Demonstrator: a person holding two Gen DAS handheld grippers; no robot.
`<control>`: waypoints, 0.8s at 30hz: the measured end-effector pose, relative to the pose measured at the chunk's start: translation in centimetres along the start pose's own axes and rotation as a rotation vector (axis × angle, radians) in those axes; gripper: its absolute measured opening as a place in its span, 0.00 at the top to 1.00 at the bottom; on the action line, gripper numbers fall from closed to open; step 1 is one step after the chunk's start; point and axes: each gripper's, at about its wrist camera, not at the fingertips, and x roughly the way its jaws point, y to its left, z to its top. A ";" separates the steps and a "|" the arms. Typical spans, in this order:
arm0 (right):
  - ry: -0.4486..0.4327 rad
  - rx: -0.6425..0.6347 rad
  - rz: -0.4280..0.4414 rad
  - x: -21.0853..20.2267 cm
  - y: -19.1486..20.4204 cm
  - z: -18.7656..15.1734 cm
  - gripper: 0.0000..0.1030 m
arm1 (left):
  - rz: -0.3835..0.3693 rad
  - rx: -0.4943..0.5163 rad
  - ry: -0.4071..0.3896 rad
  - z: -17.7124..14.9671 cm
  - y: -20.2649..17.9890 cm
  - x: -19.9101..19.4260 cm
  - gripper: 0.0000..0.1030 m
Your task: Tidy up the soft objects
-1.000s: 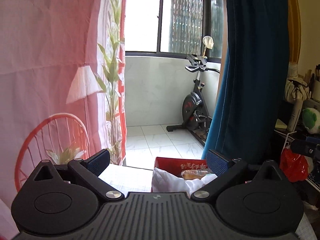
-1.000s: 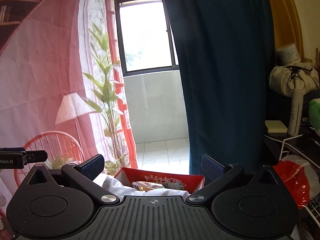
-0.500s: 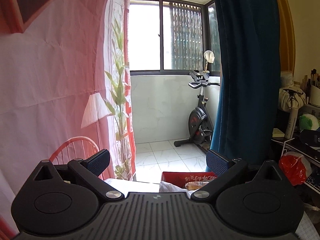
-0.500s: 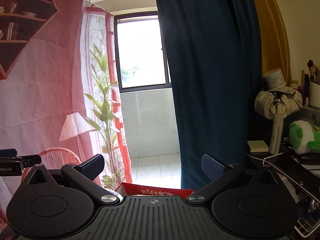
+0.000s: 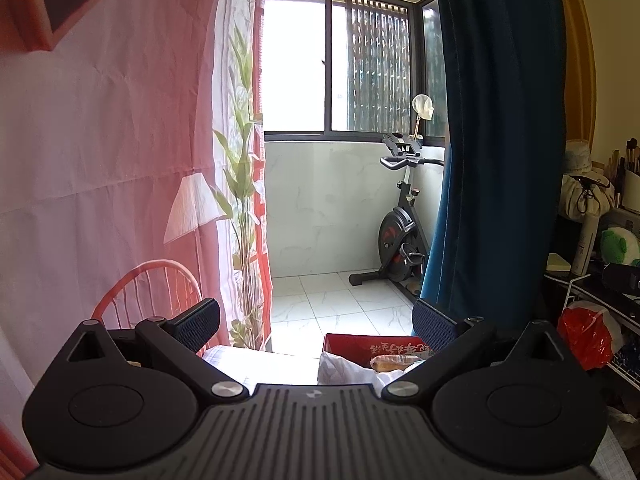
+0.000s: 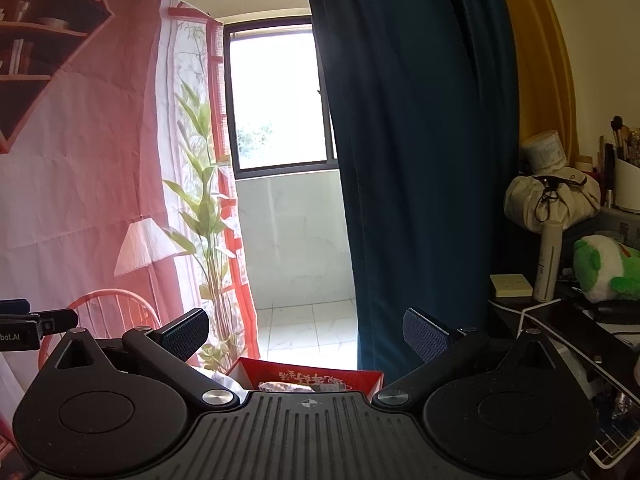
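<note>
A red box (image 5: 372,347) sits low in the left wrist view, holding a white cloth (image 5: 344,370) and a bread-like packet (image 5: 394,362). The same red box (image 6: 312,374) shows in the right wrist view with wrapped packets (image 6: 286,386) inside. My left gripper (image 5: 316,322) is open and empty, raised above and behind the box. My right gripper (image 6: 306,330) is open and empty, also raised above the box. A green and white plush toy (image 6: 606,266) lies on the shelf at the right.
A pink printed backdrop (image 5: 100,160) hangs on the left and a dark blue curtain (image 5: 496,140) on the right. An exercise bike (image 5: 400,232) stands on the balcony. A cluttered shelf (image 6: 568,312) with a bottle, bag and red plastic bag (image 5: 588,336) is at the right.
Both grippers have tilted upward, so the red box and cloth have sunk toward the bottom edge. Both grippers stay open and empty.
</note>
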 end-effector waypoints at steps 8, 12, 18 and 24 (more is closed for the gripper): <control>0.032 0.002 0.000 0.8 0.0 -0.9 0.00 | 0.001 -0.010 0.024 -0.5 0.0 0.5 0.00; 0.035 0.005 -0.001 0.9 -0.1 -1.0 0.00 | -0.001 -0.012 0.024 -0.6 0.0 0.5 0.00; 0.044 0.007 -0.002 1.2 -0.1 -1.2 0.00 | -0.003 -0.017 0.028 -0.8 0.1 0.6 0.00; 0.050 0.009 0.001 1.4 -0.1 -1.3 0.00 | -0.005 -0.030 0.033 -0.9 0.4 0.9 0.00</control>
